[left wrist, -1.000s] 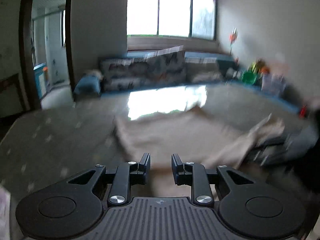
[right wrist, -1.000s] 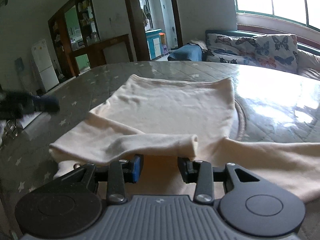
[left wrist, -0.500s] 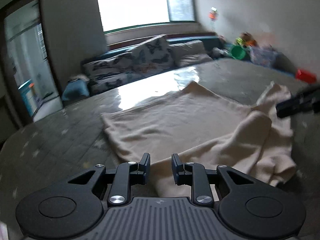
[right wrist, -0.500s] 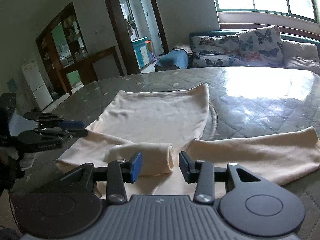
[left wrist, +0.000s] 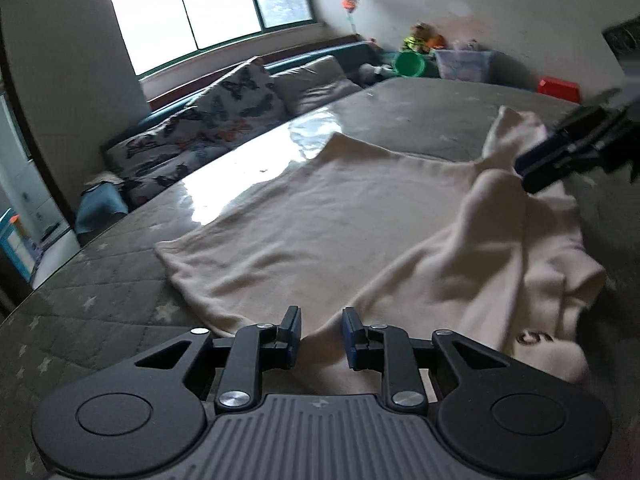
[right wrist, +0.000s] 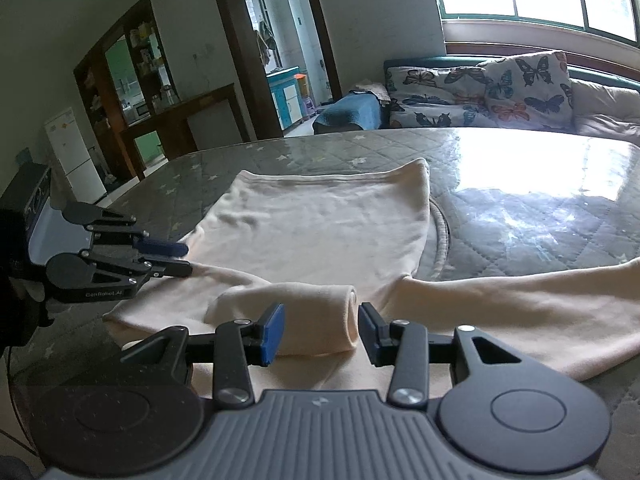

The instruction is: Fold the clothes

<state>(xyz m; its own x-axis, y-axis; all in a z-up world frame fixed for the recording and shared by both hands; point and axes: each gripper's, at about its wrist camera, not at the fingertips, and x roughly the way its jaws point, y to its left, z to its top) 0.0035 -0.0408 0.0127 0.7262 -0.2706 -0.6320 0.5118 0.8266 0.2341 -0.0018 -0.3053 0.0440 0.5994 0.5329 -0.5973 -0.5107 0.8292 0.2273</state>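
Note:
A cream long-sleeved top point(left wrist: 340, 220) lies spread on a grey quilted table point(left wrist: 100, 304); it also shows in the right wrist view point(right wrist: 320, 228). My left gripper point(left wrist: 321, 338) is open and empty, just above the top's near sleeve edge. My right gripper point(right wrist: 320, 332) is open, with a folded-over sleeve cuff point(right wrist: 316, 320) lying between its fingers, not clamped. The other sleeve point(right wrist: 520, 300) stretches to the right. Each gripper shows in the other's view: the left point(right wrist: 176, 258) at the top's left edge, the right point(left wrist: 528, 172) over the bunched shoulder.
A sofa with butterfly cushions point(right wrist: 480, 92) runs under the window behind the table. Toys and a green bucket point(left wrist: 408, 64) sit in the far corner. A doorway, a cabinet and a white fridge point(right wrist: 74, 152) stand at the left. The table edge is near on the left.
My left gripper has come in from the left to the top's sleeve edge. My right gripper has drawn back slightly, and its jaws have opened wider around the sleeve cuff.

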